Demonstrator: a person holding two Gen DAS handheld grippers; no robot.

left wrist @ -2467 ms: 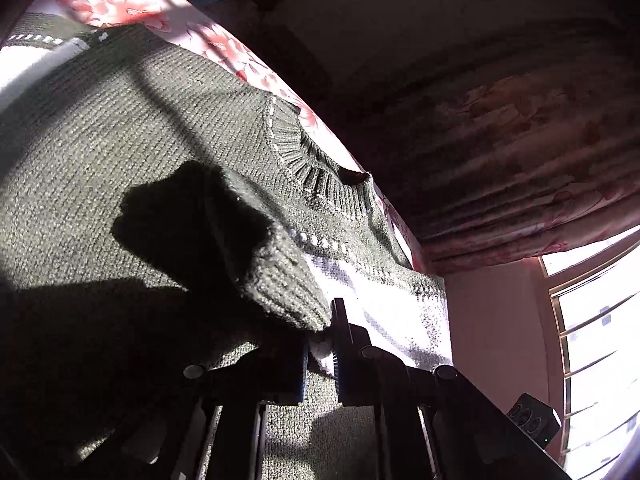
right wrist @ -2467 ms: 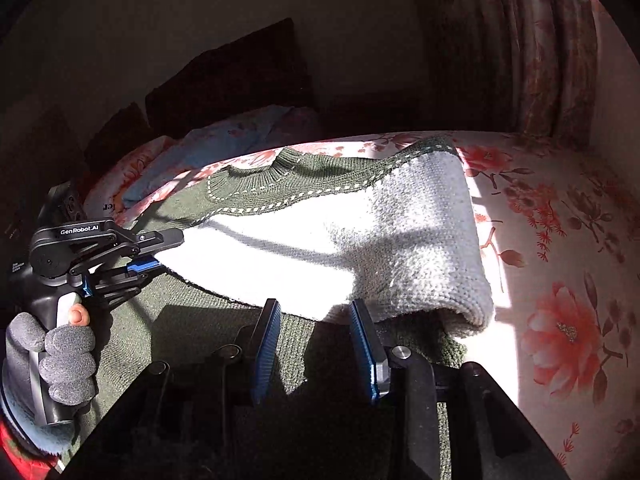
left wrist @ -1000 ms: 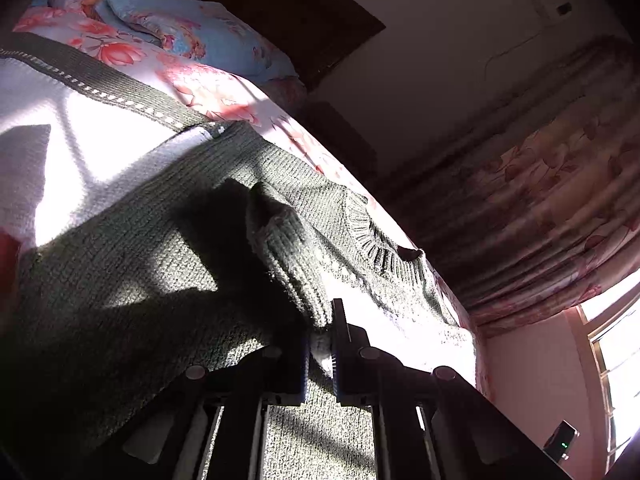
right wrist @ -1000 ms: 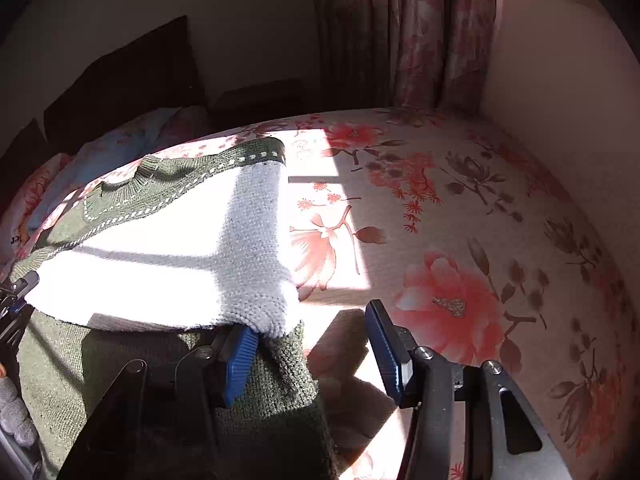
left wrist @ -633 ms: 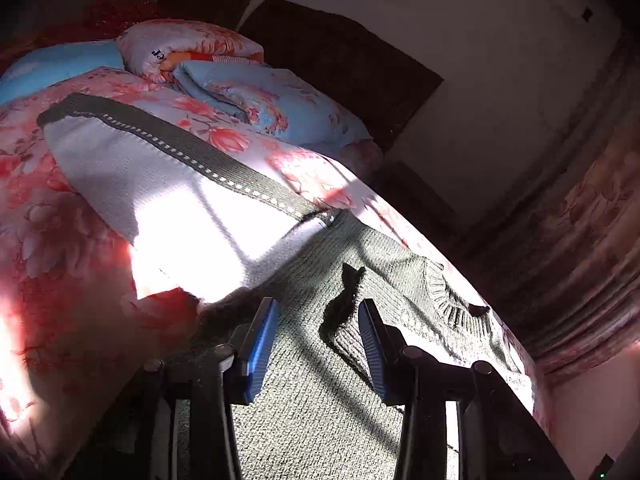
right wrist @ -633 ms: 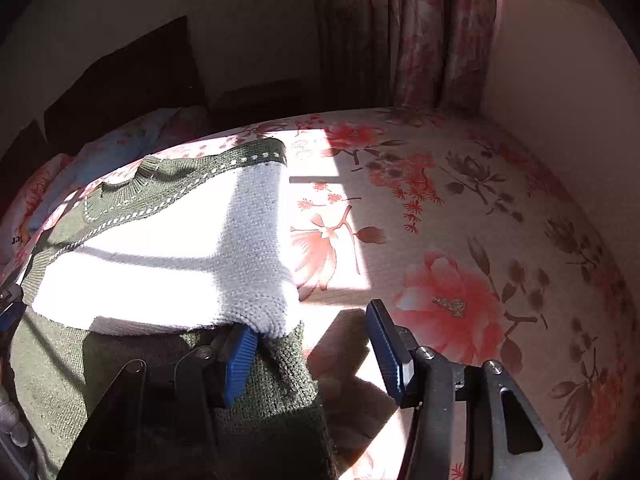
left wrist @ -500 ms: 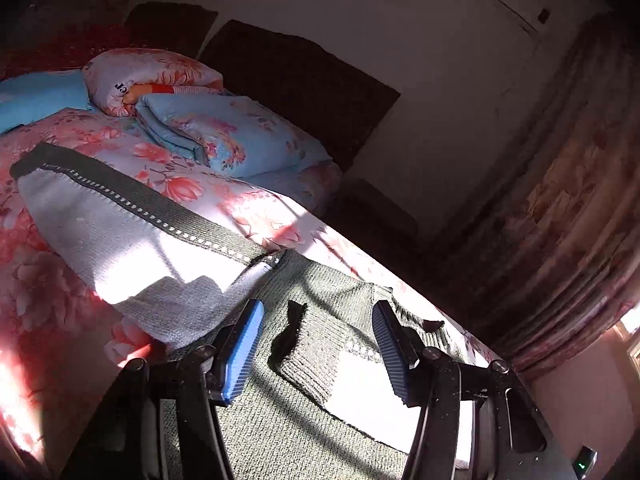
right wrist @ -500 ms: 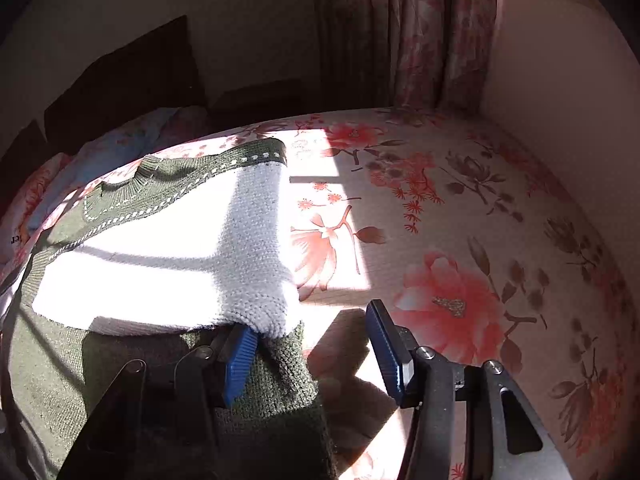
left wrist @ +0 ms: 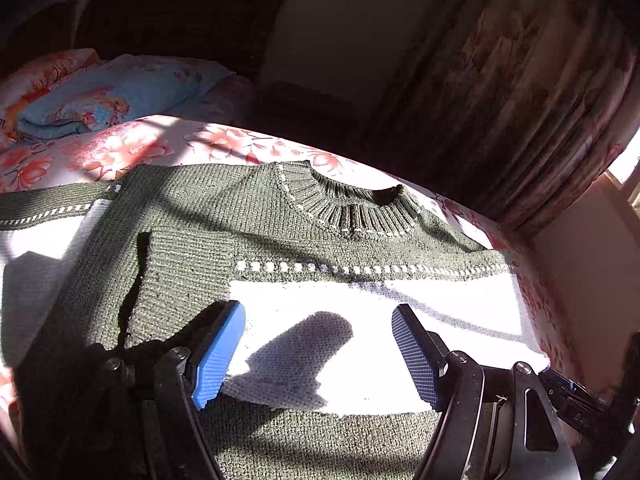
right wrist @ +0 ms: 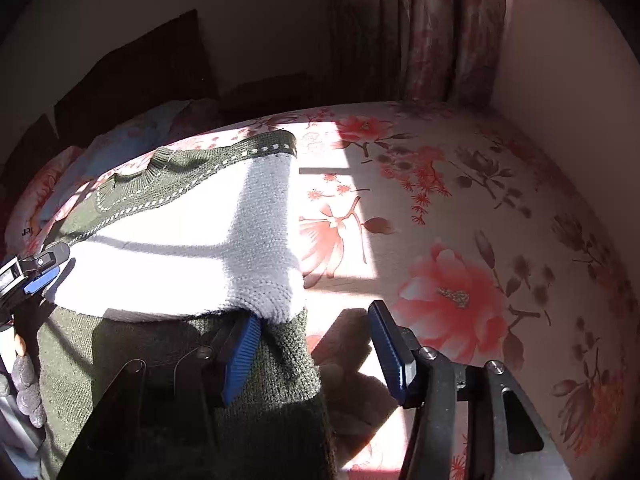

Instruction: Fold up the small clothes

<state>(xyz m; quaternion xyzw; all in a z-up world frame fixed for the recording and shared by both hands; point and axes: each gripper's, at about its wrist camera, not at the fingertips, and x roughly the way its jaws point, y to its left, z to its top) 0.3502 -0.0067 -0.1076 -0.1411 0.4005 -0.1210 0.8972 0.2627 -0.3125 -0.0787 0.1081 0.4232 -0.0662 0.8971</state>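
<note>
Green-and-white knitted sweater lying flat on the floral bedsheet, ribbed collar at the far side from both grippers. Left gripper, jaws spread and holding nothing, hovers over the white band; just ahead of its left finger the dark green cuff of one sleeve lies across the chest, so that sleeve appears folded in. Right gripper, jaws also spread and empty, sits at the garment's right edge, its left finger against the knit beneath the turned-over white sleeve; its right finger is over bare sheet. To the far left of the left gripper a white, green-trimmed knit part reaches out over the sheet; which part it is cannot be told. Judged progress: sleeves in, body folds remaining. A folded blue quilt lies beyond.
</note>
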